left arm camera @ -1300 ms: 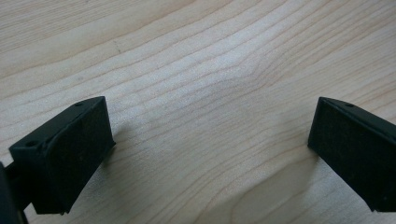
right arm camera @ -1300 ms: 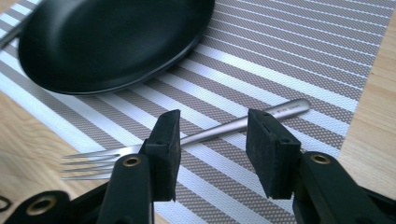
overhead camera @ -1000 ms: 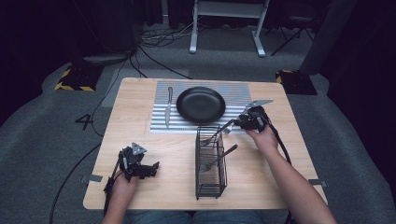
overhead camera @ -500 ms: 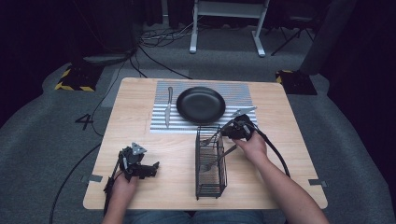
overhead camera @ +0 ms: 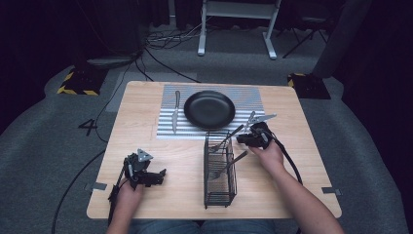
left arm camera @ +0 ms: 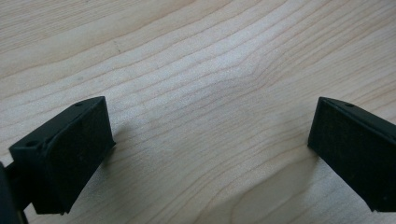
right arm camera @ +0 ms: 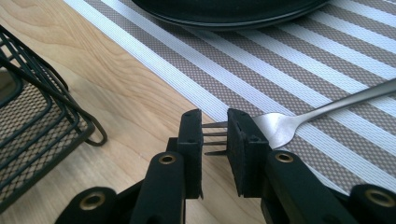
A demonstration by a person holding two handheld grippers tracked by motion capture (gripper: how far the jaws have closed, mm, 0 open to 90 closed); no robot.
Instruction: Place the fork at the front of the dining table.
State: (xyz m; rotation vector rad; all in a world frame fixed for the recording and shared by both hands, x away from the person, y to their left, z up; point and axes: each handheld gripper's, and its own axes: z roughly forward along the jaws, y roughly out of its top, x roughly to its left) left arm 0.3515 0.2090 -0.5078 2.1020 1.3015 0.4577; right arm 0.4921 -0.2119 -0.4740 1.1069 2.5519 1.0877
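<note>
Fork (right arm camera: 280,128) tines sit between the jaws of the right tongs (right arm camera: 215,140), which pinch them across the flat, the handle running out over the striped placemat (right arm camera: 327,60). Gripping at the tines probably leaves the handle free to be lowered or steered. In the high view the right tongs (overhead camera: 254,136) hang just beside the black wire caddy (overhead camera: 219,168), where other cutlery stands slanted, so the fork seems to be travelling between caddy and place setting; which way cannot be told. A black plate (overhead camera: 209,108) occupies the mat's centre and a knife (overhead camera: 175,111) lies at its left. Left tongs (left arm camera: 205,154) rest spread wide over bare desk (left arm camera: 196,70), holding nothing, apparently parked clear of the work.
</note>
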